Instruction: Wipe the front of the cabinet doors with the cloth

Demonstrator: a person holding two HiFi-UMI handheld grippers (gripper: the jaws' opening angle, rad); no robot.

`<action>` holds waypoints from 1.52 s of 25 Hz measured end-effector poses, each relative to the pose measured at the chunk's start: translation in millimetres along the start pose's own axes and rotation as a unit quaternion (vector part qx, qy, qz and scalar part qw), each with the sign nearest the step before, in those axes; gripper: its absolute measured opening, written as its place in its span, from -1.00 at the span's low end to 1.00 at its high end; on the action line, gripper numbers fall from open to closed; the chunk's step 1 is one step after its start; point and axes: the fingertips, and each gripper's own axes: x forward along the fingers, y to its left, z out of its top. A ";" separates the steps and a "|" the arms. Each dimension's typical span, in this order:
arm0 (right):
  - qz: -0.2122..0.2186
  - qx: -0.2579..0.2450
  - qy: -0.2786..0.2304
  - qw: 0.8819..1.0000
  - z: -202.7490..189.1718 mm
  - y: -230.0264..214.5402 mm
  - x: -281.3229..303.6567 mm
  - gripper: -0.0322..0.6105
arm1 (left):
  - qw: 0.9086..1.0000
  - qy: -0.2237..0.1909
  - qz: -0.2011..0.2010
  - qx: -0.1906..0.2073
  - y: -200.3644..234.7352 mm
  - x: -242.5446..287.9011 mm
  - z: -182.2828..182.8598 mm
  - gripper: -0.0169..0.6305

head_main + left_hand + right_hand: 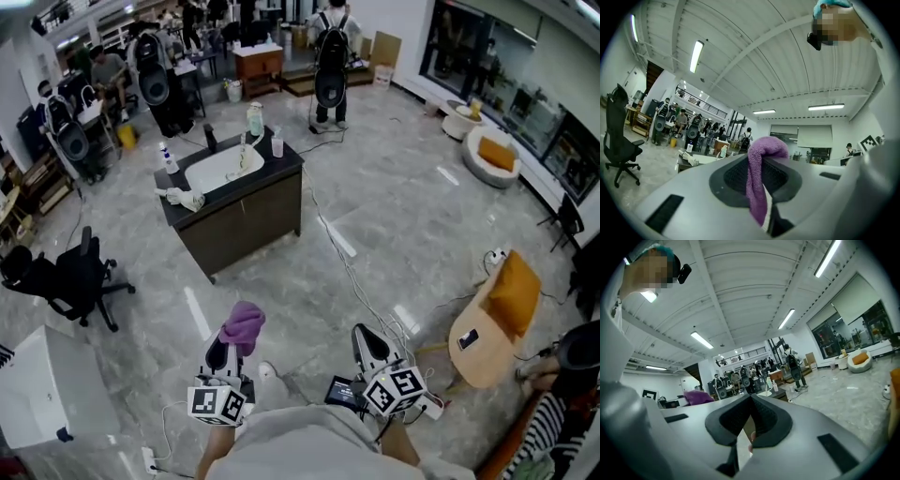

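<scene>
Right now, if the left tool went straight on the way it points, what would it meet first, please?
The left tool, shut on the purple cloth, would probably meet the dark sink cabinet first, across the floor; depth is uncertain.

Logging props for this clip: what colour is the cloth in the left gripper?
Purple; the cloth shows best in the left gripper view.

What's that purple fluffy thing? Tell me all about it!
It is a purple cloth, soft and fuzzy like a towel, bunched into a lump. The left gripper pinches it between shut jaws; a rounded bulge sticks out in front and a strip runs back between them. Nothing else touches it, and the dark cabinet stands well away.
</scene>
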 end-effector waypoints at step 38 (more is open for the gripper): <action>0.050 -0.017 0.042 0.998 65.2 -174.4 355.7 -0.82 | 0.997 0.027 0.062 -0.021 109.6 343.4 -25.3 -0.79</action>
